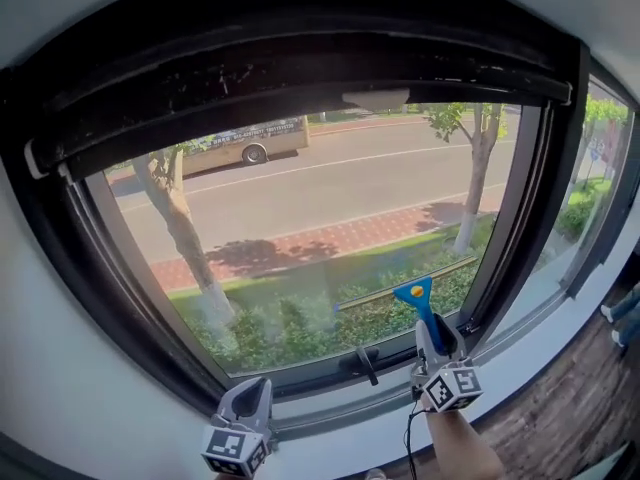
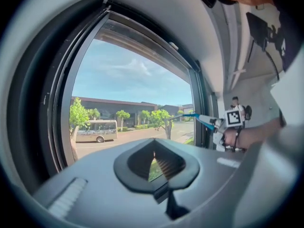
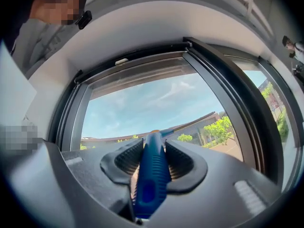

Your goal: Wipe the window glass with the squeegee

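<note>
The blue squeegee [image 1: 418, 303] lies with its blade against the lower right part of the window glass [image 1: 330, 188]. Its handle is clamped between the jaws of the right hand-held gripper [image 1: 437, 346]. The left hand-held gripper [image 1: 250, 398] hangs low beside the window frame [image 1: 300, 376], jaws closed together on nothing

The window glass [image 1: 330, 218] sits in a dark frame [image 1: 300, 78] above a pale sill [image 1: 345, 413] — the squeegee [image 1: 415, 293] blade lies against the lower pane, a dark handle [image 1: 368, 365] on the bottom rail.
</note>
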